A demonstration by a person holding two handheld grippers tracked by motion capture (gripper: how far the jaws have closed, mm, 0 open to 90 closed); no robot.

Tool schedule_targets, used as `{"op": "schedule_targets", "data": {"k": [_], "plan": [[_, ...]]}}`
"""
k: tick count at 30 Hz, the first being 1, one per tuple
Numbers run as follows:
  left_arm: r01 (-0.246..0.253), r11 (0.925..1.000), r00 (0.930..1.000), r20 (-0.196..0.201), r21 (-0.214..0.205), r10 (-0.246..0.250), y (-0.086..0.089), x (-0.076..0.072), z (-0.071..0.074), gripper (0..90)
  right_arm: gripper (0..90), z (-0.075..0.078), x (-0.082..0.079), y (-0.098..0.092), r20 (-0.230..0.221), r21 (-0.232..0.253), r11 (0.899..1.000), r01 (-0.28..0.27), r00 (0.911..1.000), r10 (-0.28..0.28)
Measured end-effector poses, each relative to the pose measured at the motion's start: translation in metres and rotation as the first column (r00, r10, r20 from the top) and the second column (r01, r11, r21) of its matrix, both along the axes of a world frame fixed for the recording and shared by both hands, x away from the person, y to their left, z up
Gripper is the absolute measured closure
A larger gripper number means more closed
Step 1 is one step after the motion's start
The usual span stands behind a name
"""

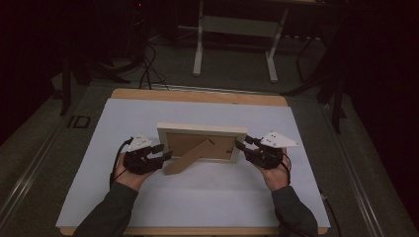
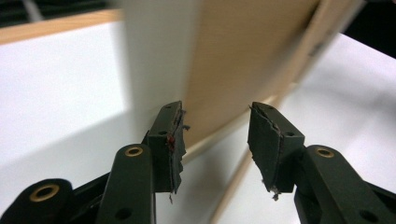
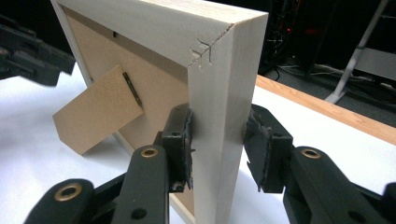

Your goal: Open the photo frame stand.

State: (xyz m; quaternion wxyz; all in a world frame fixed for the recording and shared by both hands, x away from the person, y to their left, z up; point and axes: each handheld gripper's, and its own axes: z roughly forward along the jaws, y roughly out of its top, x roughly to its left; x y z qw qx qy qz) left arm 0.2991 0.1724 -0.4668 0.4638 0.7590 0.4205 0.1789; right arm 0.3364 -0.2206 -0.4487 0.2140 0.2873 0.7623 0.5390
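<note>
Right gripper [image 3: 217, 140] clamps the picture frame [image 1: 201, 130] by its 3 o'clock edge; left gripper [image 2: 215, 135] jaws apart at the 9 o'clock edge.
Frame stands upright mid-mat [image 1: 148, 197], long axis 9-to-3, back facing 6 o'clock, stand leg [image 1: 185, 159] slanting toward 7 o'clock.

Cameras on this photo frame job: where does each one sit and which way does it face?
High view: above the person's side, looking forward and down at the white table; both forearms enter from the bottom, left gripper and right gripper flanking the standing photo frame.
Left gripper view: rides the left gripper, looking along its fingers at the frame's edge, blurred.
Right gripper view: rides the right gripper, fingers clamping the frame's side.
Shared: the frame's back stand, in high and right gripper views.
</note>
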Motion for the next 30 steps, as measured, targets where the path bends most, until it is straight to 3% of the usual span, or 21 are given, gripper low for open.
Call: {"op": "schedule_targets", "data": {"k": [3, 7, 17, 19, 30], "plan": [[-0.058, 0.9983, 0.9983, 0.001, 0.001, 0.058, 0.01, 0.005, -0.002, 50.3, 62.6, -0.001, -0.001, 0.0, 0.006, 0.001, 1.0, 0.0, 1.0, 0.0], [-0.039, 0.999, 0.9993, 0.0, 0.021, 0.039, 0.011, 0.013, -0.003, 50.4, 62.7, -0.001, -0.003, 0.0, 0.013, -0.004, 1.0, -0.01, 0.9999, 0.01], [0.014, 0.9977, 0.9998, 0.015, 0.066, -0.015, 0.0, 0.023, -0.002, 59.2, 62.5, -0.001, -0.007, 0.001, 0.068, -0.07, 0.997, -0.022, 0.9973, 0.027], [0.009, 0.9956, 0.9996, 0.025, 0.093, -0.012, -0.003, 0.024, -0.001, 58.4, 62.4, -0.002, -0.007, 0.001, 0.076, -0.075, 0.997, -0.02, 0.9967, 0.026], [-0.001, 0.9914, 0.998, 0.062, 0.131, -0.007, -0.005, 0.03, -0.002, 58.6, 62.7, -0.005, -0.013, 0.002, 0.11, -0.098, 0.995, -0.027, 0.9932, 0.037]]}}
